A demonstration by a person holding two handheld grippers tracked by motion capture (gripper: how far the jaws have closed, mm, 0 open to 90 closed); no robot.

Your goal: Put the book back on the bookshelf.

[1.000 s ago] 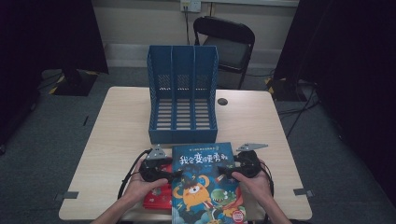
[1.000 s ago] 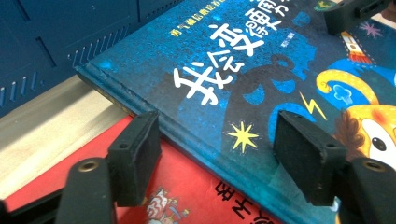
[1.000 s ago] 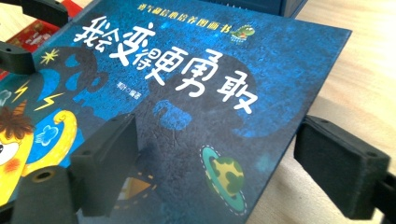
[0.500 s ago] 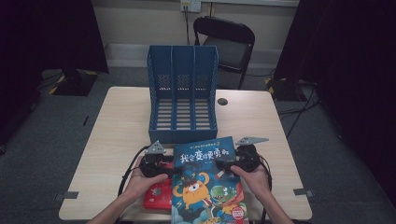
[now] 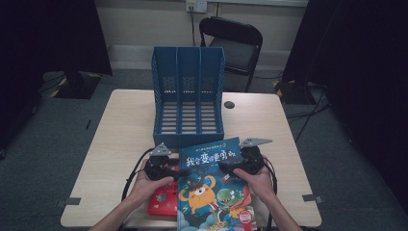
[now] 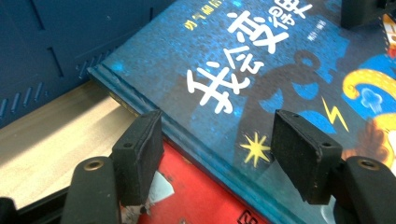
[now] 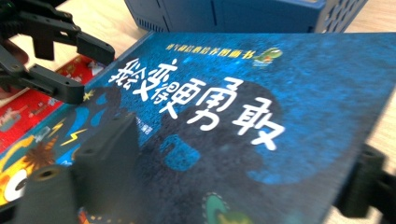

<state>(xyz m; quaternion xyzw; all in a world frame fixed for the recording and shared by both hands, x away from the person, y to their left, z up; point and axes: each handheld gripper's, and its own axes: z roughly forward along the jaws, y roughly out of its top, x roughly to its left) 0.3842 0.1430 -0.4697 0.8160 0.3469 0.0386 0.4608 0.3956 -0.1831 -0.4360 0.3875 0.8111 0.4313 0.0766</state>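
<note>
Blue picture book point(image 5: 211, 185) at desk's point(image 5: 120, 125) near edge, atop red book point(image 5: 163, 202); left gripper point(image 6: 215, 149) spread astride its spine, right gripper point(image 7: 233, 186) clamped across cover, apparently for lifting toward file rack point(image 5: 188, 96).

The blue picture book point(image 5: 211, 187) runs off the bottom edge of the high view, so its near end is cut off. It covers most of the red book point(image 5: 162, 201) beneath it, leaving a strip at the left. In the right gripper view the blue picture book's near cover is blurred, and whether the right gripper's point(image 7: 233, 186) jaws press on the book cannot be told there. The left gripper view cuts off the book's title characters at the top edge. The small dark round object point(image 5: 229, 104) on the counter point(image 5: 120, 125) is too small to identify.
</note>
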